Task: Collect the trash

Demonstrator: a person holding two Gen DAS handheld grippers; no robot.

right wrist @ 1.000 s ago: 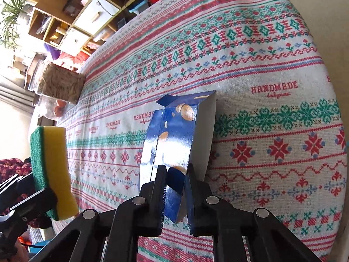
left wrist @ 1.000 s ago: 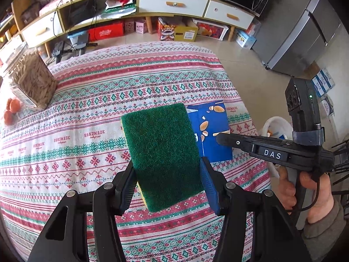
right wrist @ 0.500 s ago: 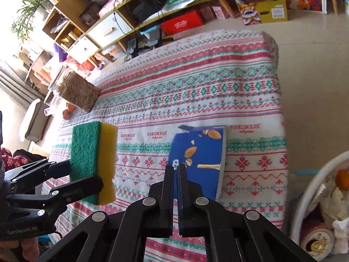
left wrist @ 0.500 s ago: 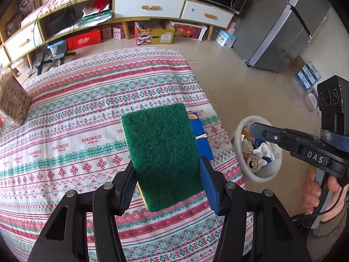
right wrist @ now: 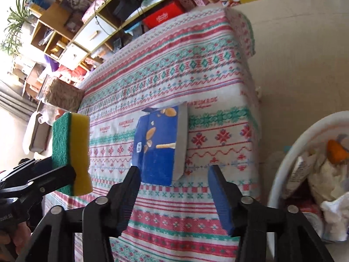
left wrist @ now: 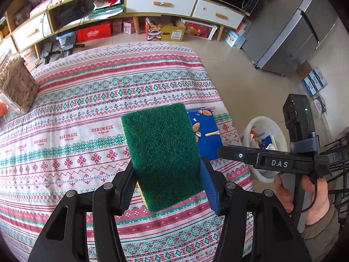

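Jaws of the right gripper (right wrist: 172, 191), pinched together half a second ago, now stand wide and empty before the flat blue snack box (right wrist: 160, 144) near the tablecloth's edge, apparently readying a grab; the left gripper (left wrist: 166, 186) clamps a green-and-yellow sponge (left wrist: 162, 152), the white trash basket (right wrist: 283, 163) waiting below.

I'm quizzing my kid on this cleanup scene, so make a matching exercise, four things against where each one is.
1. green-and-yellow scrubbing sponge
2. flat blue snack box
3. white round waste bin
4. clear plastic container of brown sticks

A. on the floor beside the table
B. far table edge
C. clamped in the left hand-held gripper
D. lying on the patterned tablecloth

Pairs: 1-C, 2-D, 3-A, 4-B
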